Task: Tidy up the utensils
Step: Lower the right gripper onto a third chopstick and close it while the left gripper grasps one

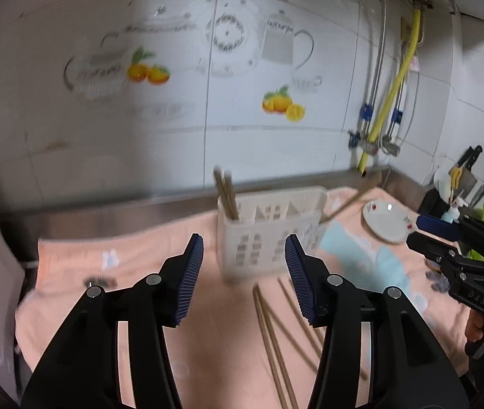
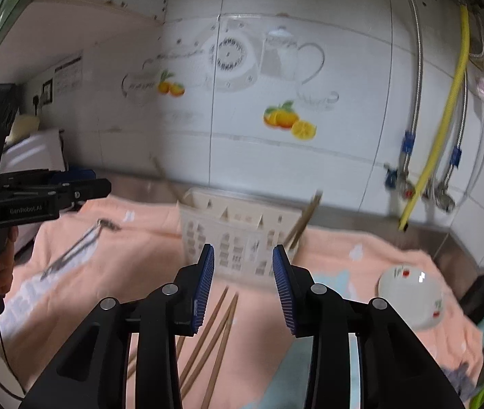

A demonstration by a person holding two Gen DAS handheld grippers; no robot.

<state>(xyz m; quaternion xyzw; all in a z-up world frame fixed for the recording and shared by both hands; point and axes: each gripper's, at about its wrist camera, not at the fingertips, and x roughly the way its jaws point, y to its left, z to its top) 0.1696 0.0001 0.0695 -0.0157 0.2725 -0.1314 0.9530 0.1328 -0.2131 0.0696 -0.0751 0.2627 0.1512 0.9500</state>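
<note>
A cream plastic utensil caddy [image 1: 269, 235] stands on a peach towel [image 1: 208, 323]; it also shows in the right wrist view [image 2: 238, 235]. Chopsticks [image 1: 226, 194] stand in its left compartment, and others [image 2: 305, 220] lean at its right end. Several loose chopsticks [image 1: 276, 337] lie on the towel in front of it, also in the right wrist view [image 2: 214, 334]. My left gripper [image 1: 243, 248] is open and empty, just in front of the caddy. My right gripper [image 2: 243, 259] is open and empty above the loose chopsticks. Metal tongs [image 2: 75, 248] lie at the left.
A white bowl [image 2: 412, 298] sits on the towel at the right, also in the left wrist view [image 1: 387, 221]. Knives in a black block [image 1: 460, 184] stand at the far right. Pipes and a yellow hose [image 2: 443, 126] run down the tiled wall.
</note>
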